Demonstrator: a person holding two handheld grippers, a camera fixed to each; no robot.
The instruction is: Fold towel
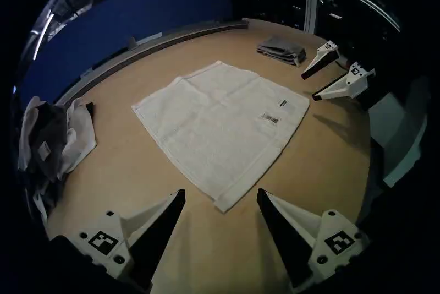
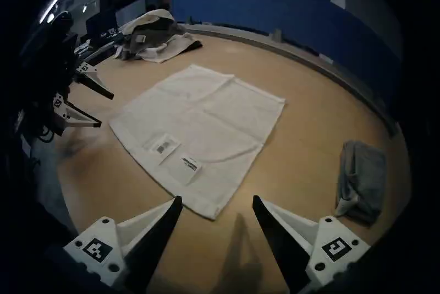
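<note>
Your left claw [image 1: 220, 191] has its fingers spread wide apart w/ nothing gripped. In the left gripper view the near corner of the white terry towel [image 1: 220, 123] shows in the gap between the two tips. Can't tell if they touch the fabric.

Your right claw [image 2: 216, 197] is likewise apart and holds nothing, w/ another towel corner showing between its tips in the right gripper view. In the left gripper view that claw [image 1: 308, 87] sits just off the towel's right-hand corner, fingers spread. In the right gripper view the left claw [image 2: 106, 110] sits near the towel's left corner, also spread.

The towel [image 2: 198, 129] lies flat and unfolded, approx mid light wooden table [image 1: 330, 162], one layer, faint crease lines crossing it. A barcode tag [image 1: 270, 119] lies face up on it near the edge closest to the right claw.

A folded grey cloth [image 1: 281, 50] rests on the table well apart from the towel, on the right claw's side. A heap of grey and white cloths [image 1: 52, 140] sits at the table edge on the left claw's side. A blue partition wall [image 1: 137, 18] runs along the far side of the table
</note>
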